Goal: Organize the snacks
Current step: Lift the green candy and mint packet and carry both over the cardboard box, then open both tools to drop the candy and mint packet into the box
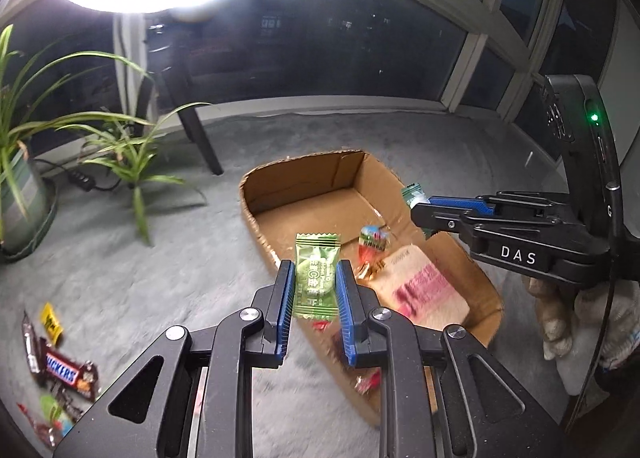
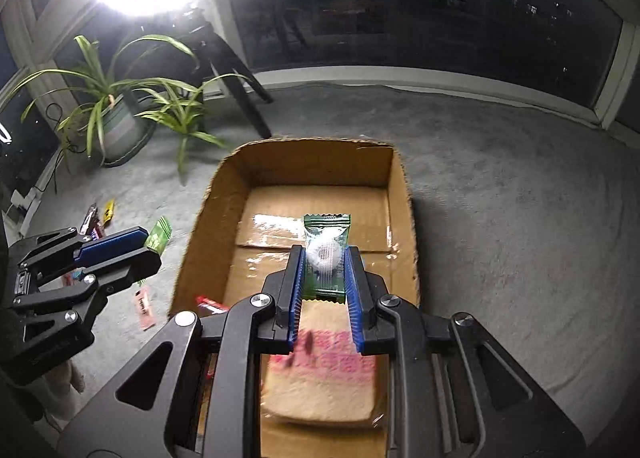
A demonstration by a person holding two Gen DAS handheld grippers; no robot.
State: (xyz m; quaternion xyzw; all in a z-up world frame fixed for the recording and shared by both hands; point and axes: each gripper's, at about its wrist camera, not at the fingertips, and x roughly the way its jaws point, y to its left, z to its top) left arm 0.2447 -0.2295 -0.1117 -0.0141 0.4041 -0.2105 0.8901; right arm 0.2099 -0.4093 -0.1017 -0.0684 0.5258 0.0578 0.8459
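Observation:
My left gripper (image 1: 316, 270) is shut on a light green candy packet (image 1: 315, 276) and holds it above the near left wall of an open cardboard box (image 1: 288, 186). My right gripper (image 2: 325, 258) is shut on a dark green packet with a white sweet (image 2: 325, 254), held above the inside of the box (image 2: 316, 156). In the box lie a beige pouch with pink print (image 2: 324, 378), a small colourful candy (image 1: 374, 242) and a red sweet (image 2: 208, 304). The right gripper also shows in the left wrist view (image 1: 420, 204), and the left gripper in the right wrist view (image 2: 150, 244).
The box sits on a grey carpet (image 2: 500, 218). Loose snacks lie left of it: a Snickers bar (image 1: 64, 368), a yellow packet (image 1: 52, 322), a pink wrapper (image 2: 144, 308). A potted plant (image 2: 116, 126) and black tripod legs (image 2: 248, 98) stand at the back left by the window.

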